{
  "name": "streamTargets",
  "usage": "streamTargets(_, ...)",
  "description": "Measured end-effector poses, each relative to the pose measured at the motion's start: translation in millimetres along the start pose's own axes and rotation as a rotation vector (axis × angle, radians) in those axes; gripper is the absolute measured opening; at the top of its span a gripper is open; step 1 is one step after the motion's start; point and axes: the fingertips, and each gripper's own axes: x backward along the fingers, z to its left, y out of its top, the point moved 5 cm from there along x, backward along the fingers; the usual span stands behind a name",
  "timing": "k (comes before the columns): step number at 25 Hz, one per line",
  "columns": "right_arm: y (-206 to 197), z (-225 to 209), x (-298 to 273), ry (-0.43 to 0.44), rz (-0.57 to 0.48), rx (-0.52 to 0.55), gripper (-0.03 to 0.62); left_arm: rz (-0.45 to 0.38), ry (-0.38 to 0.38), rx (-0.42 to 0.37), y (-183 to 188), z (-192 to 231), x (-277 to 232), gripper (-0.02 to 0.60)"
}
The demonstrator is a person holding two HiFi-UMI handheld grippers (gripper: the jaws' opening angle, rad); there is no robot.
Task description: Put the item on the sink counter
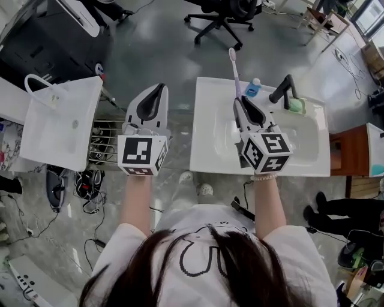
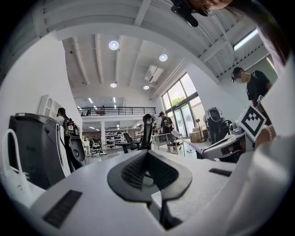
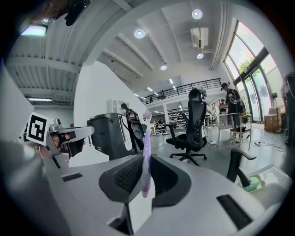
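A lilac toothbrush with a white head stands upright between the jaws of my right gripper, which is shut on its handle. In the right gripper view the toothbrush rises from between the black pads. This gripper hangs over the white sink counter, near the basin's left side. My left gripper is held to the left of that sink, over the floor gap. Its jaws are shut with nothing between them, as the left gripper view also shows.
A black faucet, a green soap and a small blue item sit along the sink's far edge. A second white sink stands at the left. An office chair stands beyond; cables lie on the floor.
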Motion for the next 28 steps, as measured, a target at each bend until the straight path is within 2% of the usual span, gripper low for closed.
streamTargets(8, -37.5, 3.4, -45.3, -0.037, 0.119, -0.049, 0.075, 0.039, -0.071, 0.028, -20.8, 24.5, -36.6, 0.009)
streamTargets(12, -58.1, 3.0, -62.1, -0.044, 0.186, -0.068, 0.075, 0.047, -0.087, 0.044, -28.1, 30.0, -49.5, 0.009)
streamTargets(20, -98.0, -8.1, -95.3, -0.064, 0.316, -0.191, 0.075, 0.054, -0.115, 0.058, -40.6, 35.1, -69.5, 0.009)
streamTargets(28, -134.9, -7.2, -122.8, -0.078, 0.47, -0.214, 0.075, 0.068, -0.122, 0.068, -49.3, 44.0, -80.4, 0.009)
